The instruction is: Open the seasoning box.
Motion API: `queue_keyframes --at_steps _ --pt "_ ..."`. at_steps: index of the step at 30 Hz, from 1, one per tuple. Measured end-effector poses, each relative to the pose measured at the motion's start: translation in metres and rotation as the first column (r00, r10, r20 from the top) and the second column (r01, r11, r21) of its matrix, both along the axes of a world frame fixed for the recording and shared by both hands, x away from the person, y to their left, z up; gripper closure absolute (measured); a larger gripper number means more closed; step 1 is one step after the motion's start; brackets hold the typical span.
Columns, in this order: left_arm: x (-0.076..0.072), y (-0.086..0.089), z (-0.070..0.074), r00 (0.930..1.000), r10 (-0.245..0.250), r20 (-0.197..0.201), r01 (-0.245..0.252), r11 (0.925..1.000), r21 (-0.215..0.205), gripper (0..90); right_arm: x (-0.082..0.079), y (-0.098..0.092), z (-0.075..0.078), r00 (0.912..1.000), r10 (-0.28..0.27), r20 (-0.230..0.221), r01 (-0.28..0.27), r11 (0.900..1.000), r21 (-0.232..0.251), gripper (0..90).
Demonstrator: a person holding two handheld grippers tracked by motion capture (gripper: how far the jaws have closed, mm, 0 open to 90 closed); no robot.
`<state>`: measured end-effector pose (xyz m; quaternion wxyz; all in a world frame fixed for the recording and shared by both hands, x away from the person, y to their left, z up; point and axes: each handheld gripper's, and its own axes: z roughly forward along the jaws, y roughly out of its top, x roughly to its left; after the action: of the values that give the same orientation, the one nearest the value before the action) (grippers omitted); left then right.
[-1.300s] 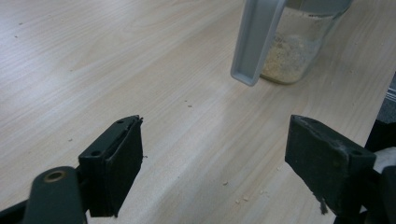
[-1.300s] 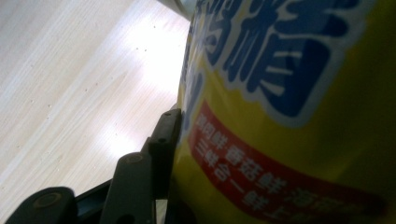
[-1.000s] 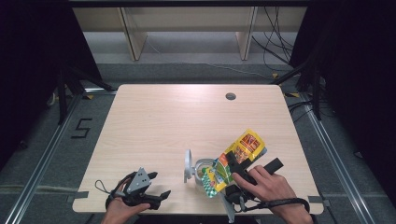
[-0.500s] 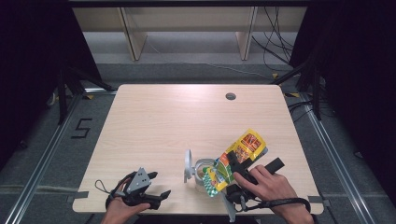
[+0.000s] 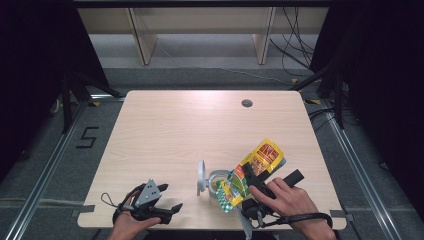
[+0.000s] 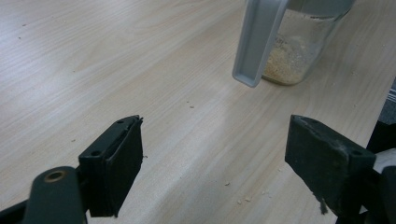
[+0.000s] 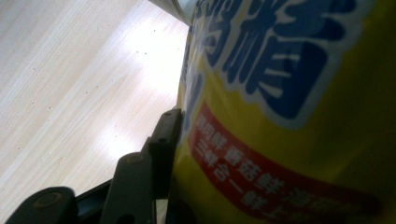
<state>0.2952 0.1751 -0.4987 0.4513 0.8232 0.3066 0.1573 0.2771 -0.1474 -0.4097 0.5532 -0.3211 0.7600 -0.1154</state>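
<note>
- The right gripper (image 5: 248, 176) clamps the yellow bag (image 5: 255, 167), tilted over the glass jar (image 5: 216, 183) near the table's (image 5: 170, 130) front edge.
- The jar (image 6: 299, 56) holds only a shallow layer of powder, lid (image 6: 258, 42) flipped up; pouring seems unfinished.
- The left gripper (image 5: 159, 209) rests on the table, jaws wide apart and empty.

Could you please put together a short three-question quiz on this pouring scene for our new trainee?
1. True or false: the left gripper holds the glass jar.
2. What does the right gripper clamp? A) the yellow packet B) the jar's grey lid C) nothing
3. Fill in: the packet is tilted with its lower end over the ___.

Key: 1. False; its jaws stand open over the bare table, apart from the jar. 2. A. 3. jar.
</note>
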Motion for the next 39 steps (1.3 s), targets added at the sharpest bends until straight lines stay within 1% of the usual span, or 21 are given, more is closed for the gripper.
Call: queue_keyframes --at_steps 1,2,3,5,7,10,11,13,15,16,17,19,22,25,26,27,29,30,31,34,39 --pt "0.0005 0.0026 0.0014 0.9999 -0.013 -0.003 0.013 0.9991 0.041 18.5 0.0001 0.0001 0.0007 0.9998 -0.016 -0.014 0.016 1.0 -0.002 55.6" --pt "-0.001 0.0008 0.0004 0.9998 0.009 -0.018 -0.009 0.9999 0.007 18.5 0.0008 0.0 0.0024 0.9999 0.01 0.004 -0.01 1.0 -0.019 55.6" --pt "-0.0007 0.0007 0.001 0.9998 0.003 -0.02 -0.003 1.0 0.003 18.5 0.0004 -0.0007 0.0032 0.9999 -0.01 -0.011 0.01 1.0 -0.013 55.6" --pt "-0.0008 -0.0002 0.0002 0.9998 0.007 -0.018 -0.007 1.0 -0.005 18.6 0.002 -0.0003 0.0068 0.9995 0.029 0.014 -0.029 0.998 -0.055 55.6" --pt "0.0001 0.0015 0.0004 1.0 -0.004 -0.005 0.004 0.9996 0.027 18.6 0.0007 -0.0025 0.0052 0.9999 -0.007 0.014 0.007 1.0 -0.025 55.6" --pt "-0.0005 -0.0002 -0.0001 0.9998 0.005 -0.018 -0.005 1.0 0.005 18.6 0.0011 -0.0026 0.0038 0.9999 -0.002 0.01 0.002 0.999 -0.034 55.6" --pt "-0.0007 0.0004 0.0003 0.9998 -0.003 -0.02 0.003 0.9998 0.02 18.6 0.0024 -0.0019 0.0041 0.9999 0.013 0.004 -0.012 0.999 -0.051 55.6" --pt "-0.0015 -0.0012 0.0 0.9996 0.006 -0.029 -0.006 1.0 -0.002 18.6 0.0014 -0.0023 0.0019 0.9997 -0.018 -0.016 0.017 0.999 -0.027 55.6" --pt "0.0 -0.0006 0.0006 0.9999 -0.007 -0.015 0.007 0.9999 0.01 18.6 0.0012 -0.0021 0.0014 1.0 -0.005 -0.001 0.005 1.0 -0.024 55.6" --pt "-0.0012 -0.0007 0.0002 0.9995 0.003 -0.032 -0.003 1.0 0.004 18.6 0.0012 -0.002 0.0015 1.0 -0.005 -0.001 0.005 1.0 -0.025 55.6" --pt "-0.0007 0.0011 0.0007 0.9998 0.0 -0.021 0.0 0.9995 0.031 18.6 0.002 -0.0009 0.002 1.0 0.005 -0.001 -0.005 0.999 -0.034 55.6" --pt "-0.0006 -0.0001 0.0006 0.9999 0.005 -0.015 -0.005 1.0 0.003 18.5 0.0006 -0.0016 0.0017 0.9999 -0.009 0.006 0.009 1.0 -0.025 55.6" --pt "-0.0007 0.0007 0.0007 0.9998 -0.005 -0.022 0.006 0.9997 0.022 18.6 0.0007 -0.0011 0.0023 0.9998 -0.017 -0.011 0.017 0.999 -0.031 55.6" --pt "0.0 0.0001 0.0009 1.0 -0.001 -0.009 0.001 0.9999 0.01 18.5 0.0002 -0.0013 0.0033 1.0 -0.006 -0.002 0.006 0.999 -0.035 55.6" --pt "-0.0002 0.0001 0.0004 1.0 0.001 -0.005 -0.001 0.9999 0.011 18.6 0.0012 -0.0009 0.0051 0.9996 0.023 0.016 -0.022 0.998 -0.054 55.6" --pt "0.0003 0.0016 0.0008 1.0 -0.007 0.0 0.007 0.9994 0.033 18.6 0.0009 -0.0011 0.0054 0.9997 0.015 0.017 -0.014 0.998 -0.054 55.6" --pt "0.0007 0.0015 0.0012 1.0 -0.007 0.005 0.007 0.9996 0.028 18.6 0.0022 -0.0003 0.0066 0.9993 0.028 0.024 -0.026 0.997 -0.073 55.6" --pt "0.0011 0.0011 0.0014 1.0 -0.008 0.0 0.008 0.9996 0.027 18.6 0.0014 -0.001 0.0065 1.0 0.004 0.002 -0.004 0.998 -0.06 55.6" --pt "0.0012 0.0009 0.0006 0.9999 -0.01 0.001 0.01 0.9997 0.022 18.6 0.0006 -0.0024 0.005 0.9999 0.001 0.013 -0.001 1.0 -0.027 55.7" --pt "0.0004 0.0012 0.0012 0.9998 -0.015 -0.009 0.016 0.9994 0.031 18.6 0.001 -0.0018 0.0049 0.9999 -0.01 -0.006 0.01 0.999 -0.041 55.7" --pt "-0.0004 0.0012 0.0007 1.0 0.006 -0.005 -0.006 0.9997 0.024 18.6 0.0009 -0.0021 0.0052 0.9999 0.009 0.013 -0.009 0.999 -0.037 55.7"
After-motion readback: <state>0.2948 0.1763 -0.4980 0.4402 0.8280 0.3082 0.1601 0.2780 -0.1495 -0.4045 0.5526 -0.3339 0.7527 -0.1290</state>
